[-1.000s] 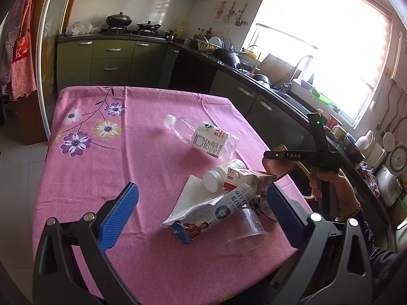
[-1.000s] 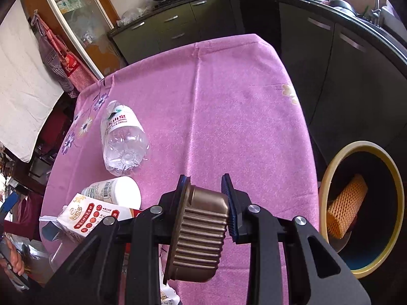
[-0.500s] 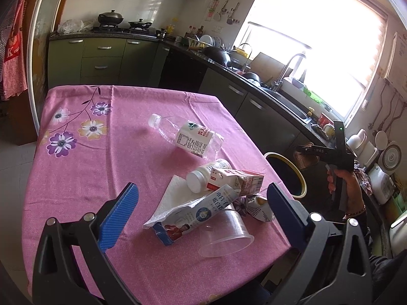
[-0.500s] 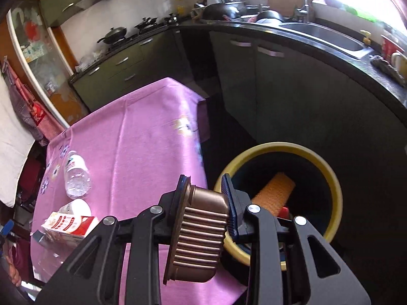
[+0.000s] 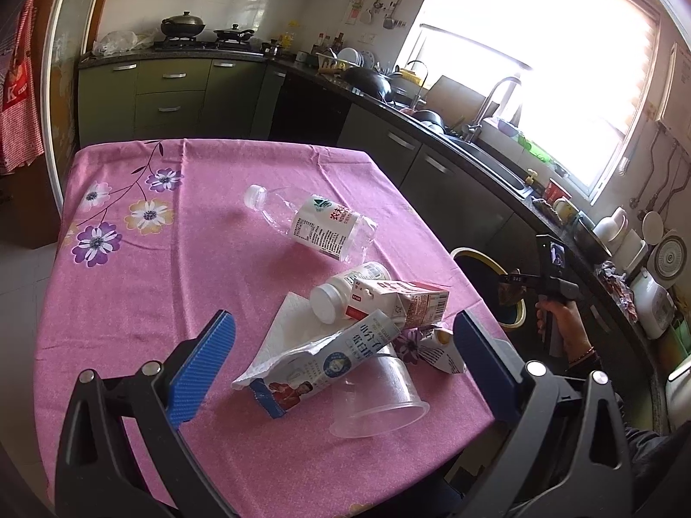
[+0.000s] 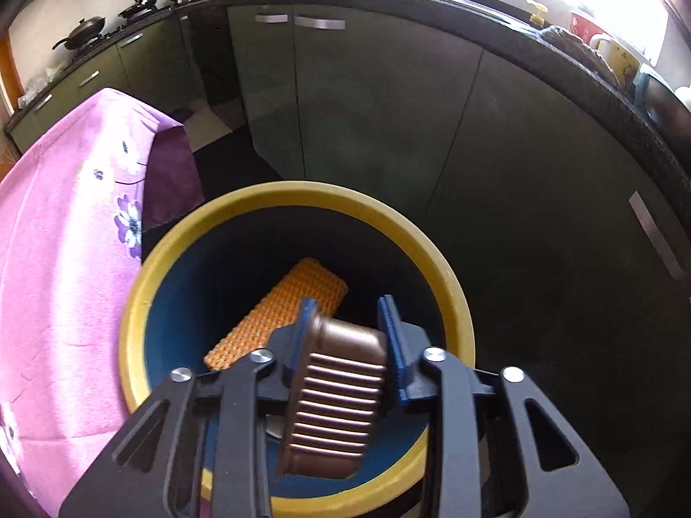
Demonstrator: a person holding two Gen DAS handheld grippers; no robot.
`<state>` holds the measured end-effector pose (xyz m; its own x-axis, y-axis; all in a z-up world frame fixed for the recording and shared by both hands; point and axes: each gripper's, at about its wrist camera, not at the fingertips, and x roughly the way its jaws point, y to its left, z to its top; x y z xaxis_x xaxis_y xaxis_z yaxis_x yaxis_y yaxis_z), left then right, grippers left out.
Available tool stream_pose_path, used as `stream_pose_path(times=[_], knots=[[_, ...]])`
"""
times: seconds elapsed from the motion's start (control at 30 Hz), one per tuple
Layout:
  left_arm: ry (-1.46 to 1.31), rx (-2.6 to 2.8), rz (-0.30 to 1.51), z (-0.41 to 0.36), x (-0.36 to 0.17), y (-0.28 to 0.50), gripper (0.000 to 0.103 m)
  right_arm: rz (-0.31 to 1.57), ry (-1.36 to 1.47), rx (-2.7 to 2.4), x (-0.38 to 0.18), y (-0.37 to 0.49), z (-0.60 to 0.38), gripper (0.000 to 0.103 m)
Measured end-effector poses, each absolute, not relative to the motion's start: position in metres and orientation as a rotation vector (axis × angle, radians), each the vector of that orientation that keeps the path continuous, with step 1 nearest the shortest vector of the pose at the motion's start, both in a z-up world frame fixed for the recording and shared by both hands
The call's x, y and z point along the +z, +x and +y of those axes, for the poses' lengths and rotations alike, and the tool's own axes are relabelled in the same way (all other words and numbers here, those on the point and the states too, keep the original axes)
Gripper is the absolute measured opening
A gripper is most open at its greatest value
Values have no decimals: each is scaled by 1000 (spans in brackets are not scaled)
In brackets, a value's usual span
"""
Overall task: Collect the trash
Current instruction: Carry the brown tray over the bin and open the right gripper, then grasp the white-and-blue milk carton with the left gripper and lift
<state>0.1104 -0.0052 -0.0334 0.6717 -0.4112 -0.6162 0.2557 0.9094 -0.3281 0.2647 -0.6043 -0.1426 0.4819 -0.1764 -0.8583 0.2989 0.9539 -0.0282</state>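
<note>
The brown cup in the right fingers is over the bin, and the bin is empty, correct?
Not empty. In the right wrist view an orange mesh piece already lies inside the bin. The brown cup is indeed over it, between the right fingers, which are opening.

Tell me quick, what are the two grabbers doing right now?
Left gripper: open, empty, above the table's trash.
Right gripper: jaws opening, the brown ribbed cup between them, over the yellow-rimmed bin.

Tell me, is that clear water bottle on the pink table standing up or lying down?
Lying down. In the left wrist view the clear water bottle rests on its side on the pink tablecloth, white cap pointing toward the far end.
</note>
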Motion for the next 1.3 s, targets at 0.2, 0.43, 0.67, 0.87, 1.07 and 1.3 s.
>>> stream_pose_path(times=[0.2, 0.43, 0.67, 0.87, 1.07, 1.3], knots=[[-189, -417, 746, -17, -32, 110, 96, 957, 127, -313, -128, 246, -608, 48], [-92, -481, 748, -36, -38, 101, 96, 851, 141, -231, -91, 197, -572, 56], [-32, -502, 783, -37, -58, 103, 96, 793, 172, -136, -69, 150, -531, 60], [-8, -514, 774, -36, -69, 119, 96, 809, 177, -74, -67, 139, -503, 61], [75, -540, 738, -47, -73, 134, 96, 810, 183, -51, -69, 143, -495, 61], [211, -704, 672, -75, -61, 133, 71, 821, 196, -35, -75, 149, -494, 61]])
